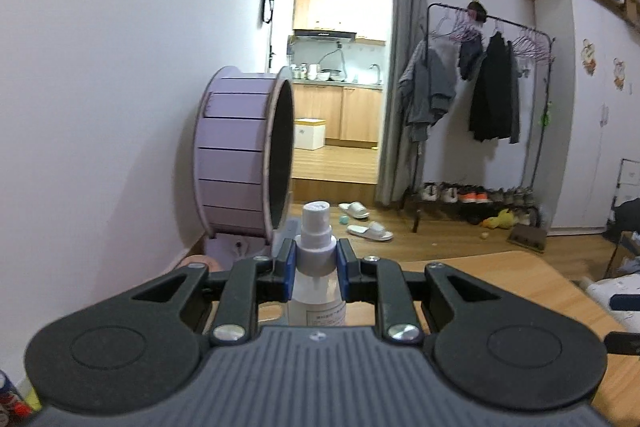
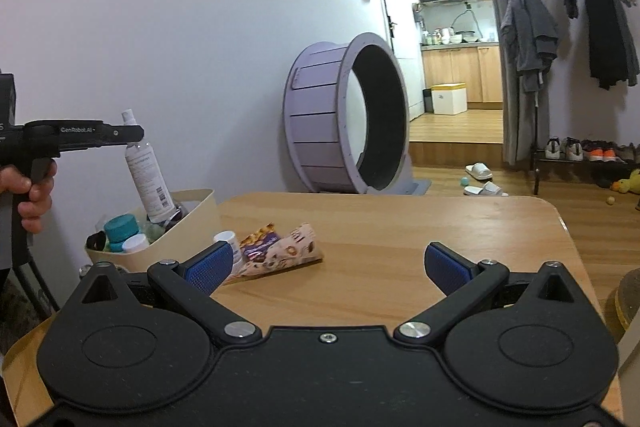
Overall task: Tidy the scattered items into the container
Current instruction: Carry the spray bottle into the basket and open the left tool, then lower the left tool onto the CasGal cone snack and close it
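Note:
My left gripper (image 1: pixel 316 263) is shut on the neck of a white spray bottle (image 1: pixel 316 291), which stands upright between the blue pads. From the right wrist view that gripper (image 2: pixel 134 137) holds the spray bottle (image 2: pixel 149 179) tilted, its base just over the cream container (image 2: pixel 196 217) at the table's left end. The container holds a teal-capped jar (image 2: pixel 121 227), a white-capped jar and other small items. My right gripper (image 2: pixel 328 267) stands open over the wooden table (image 2: pixel 400 247), nothing between its fingers. A crumpled snack packet (image 2: pixel 280 253) and a small white bottle (image 2: pixel 227 241) lie beside the container.
A large purple wheel (image 2: pixel 320 123) stands on the floor behind the table by the wall. Beyond are slippers (image 2: pixel 480 179), a clothes rack (image 2: pixel 572 39) with shoes beneath, and a kitchen doorway. A hand (image 2: pixel 28 195) grips the left tool's handle.

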`<state>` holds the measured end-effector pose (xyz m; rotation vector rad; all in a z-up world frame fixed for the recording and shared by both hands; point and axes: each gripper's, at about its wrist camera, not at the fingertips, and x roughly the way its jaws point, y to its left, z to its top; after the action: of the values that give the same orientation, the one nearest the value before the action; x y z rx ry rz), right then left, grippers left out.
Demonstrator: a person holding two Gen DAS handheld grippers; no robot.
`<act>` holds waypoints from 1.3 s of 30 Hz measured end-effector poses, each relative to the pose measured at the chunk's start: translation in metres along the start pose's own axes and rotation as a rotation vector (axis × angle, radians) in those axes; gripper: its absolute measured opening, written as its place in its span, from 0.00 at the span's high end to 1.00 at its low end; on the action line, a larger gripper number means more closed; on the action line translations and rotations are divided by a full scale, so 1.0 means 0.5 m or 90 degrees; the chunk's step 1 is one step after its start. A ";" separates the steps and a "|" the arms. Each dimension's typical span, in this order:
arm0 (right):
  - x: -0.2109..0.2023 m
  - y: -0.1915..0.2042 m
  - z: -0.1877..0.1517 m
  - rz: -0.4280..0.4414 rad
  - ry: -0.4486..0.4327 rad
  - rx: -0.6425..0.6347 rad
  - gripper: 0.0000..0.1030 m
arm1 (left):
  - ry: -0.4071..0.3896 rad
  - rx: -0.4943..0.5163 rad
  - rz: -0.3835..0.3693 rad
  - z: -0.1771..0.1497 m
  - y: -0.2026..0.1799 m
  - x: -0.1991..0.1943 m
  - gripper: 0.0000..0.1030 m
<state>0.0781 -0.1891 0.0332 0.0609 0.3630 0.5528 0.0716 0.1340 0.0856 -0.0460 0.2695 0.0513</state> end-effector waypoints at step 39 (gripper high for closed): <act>-0.051 -0.008 -0.019 0.114 0.028 -0.056 0.00 | 0.187 0.139 -0.127 -0.120 -0.250 0.116 0.48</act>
<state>0.0568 -0.2062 0.0317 -0.0039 0.3779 0.7482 0.1185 0.0087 0.0171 0.1377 0.5605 -0.1842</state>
